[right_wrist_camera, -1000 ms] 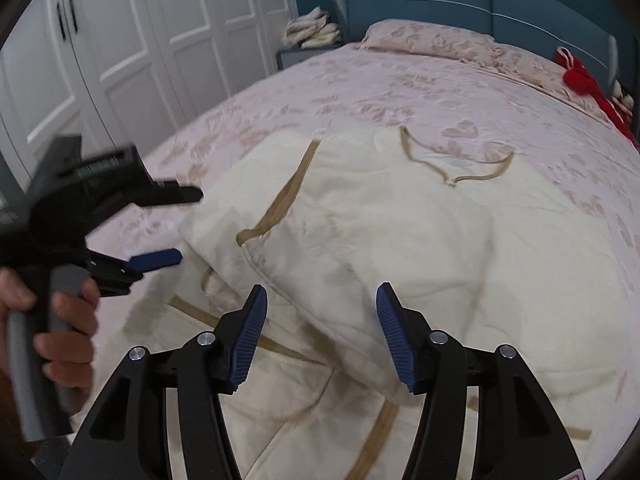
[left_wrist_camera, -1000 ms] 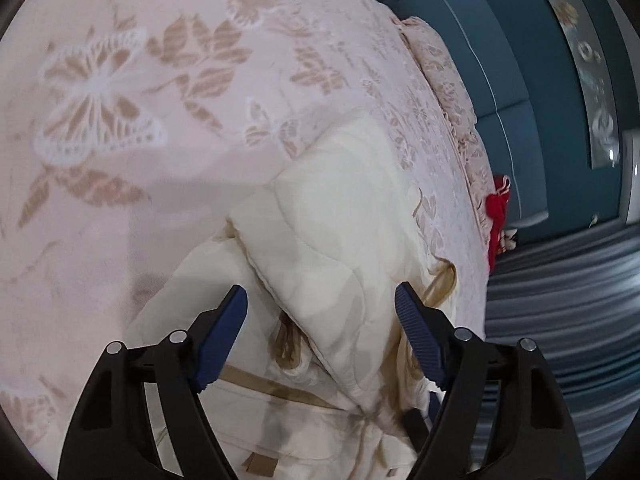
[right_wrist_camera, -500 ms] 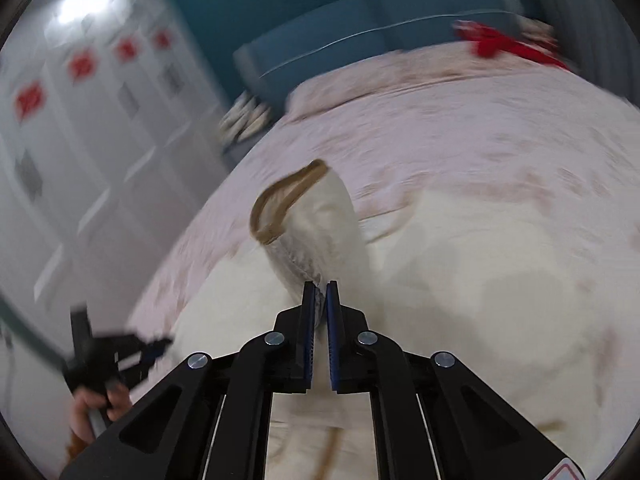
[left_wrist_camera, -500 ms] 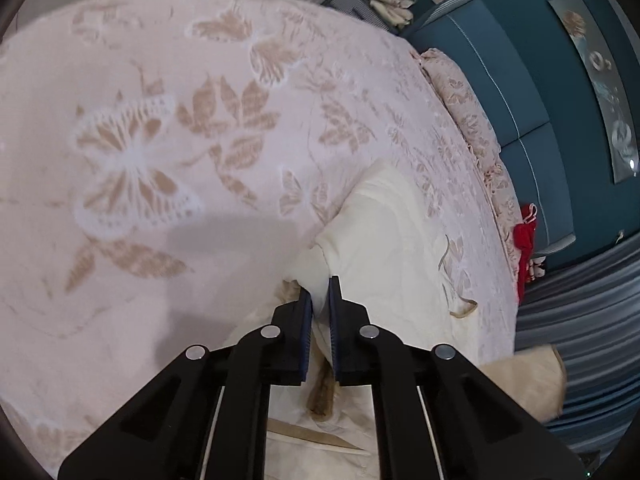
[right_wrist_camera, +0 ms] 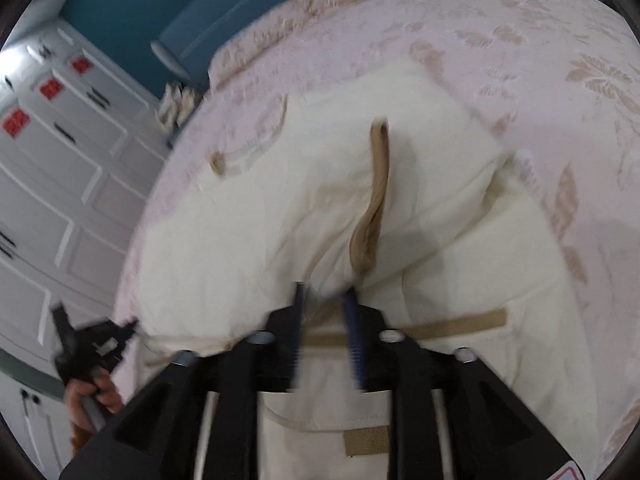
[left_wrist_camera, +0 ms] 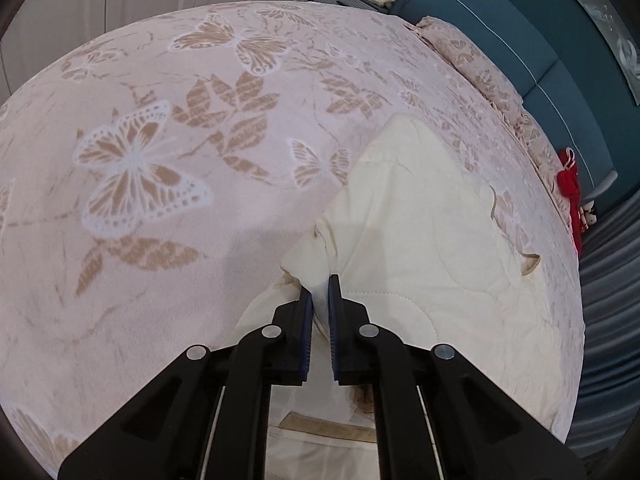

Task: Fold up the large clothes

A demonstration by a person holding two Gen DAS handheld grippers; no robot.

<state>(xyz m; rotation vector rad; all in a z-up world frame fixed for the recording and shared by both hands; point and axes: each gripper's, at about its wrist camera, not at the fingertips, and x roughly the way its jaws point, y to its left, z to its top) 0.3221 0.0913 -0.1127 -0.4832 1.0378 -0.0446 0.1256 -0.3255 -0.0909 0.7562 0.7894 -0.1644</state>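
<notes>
In the left wrist view, my left gripper (left_wrist_camera: 320, 286) has its fingers (left_wrist_camera: 306, 312) nearly together, pinching a thin fold at the edge of the cream quilted garment (left_wrist_camera: 420, 248). The garment lies on the butterfly-print bedspread (left_wrist_camera: 160, 160), partly folded over itself, with a tan strap (left_wrist_camera: 328, 428) showing below the gripper. To do this fold well, I judge I should keep the pinch firm and carry the edge low and level, so the padded layers do not slip apart.

In the right wrist view, blurred by motion, my right gripper (right_wrist_camera: 326, 308) has its fingers a little apart with a bunch of the same garment (right_wrist_camera: 240, 240) between them; I judge it is gripping the cloth, though the blur makes contact hard to confirm. A tan trim band (right_wrist_camera: 376, 200) runs up from the grip. The other gripper shows at lower left (right_wrist_camera: 96, 344), at the garment's far corner. I judge both hands should travel together at the same height, laying the edge straight toward the headboard (right_wrist_camera: 240, 12) side before letting go.
</notes>
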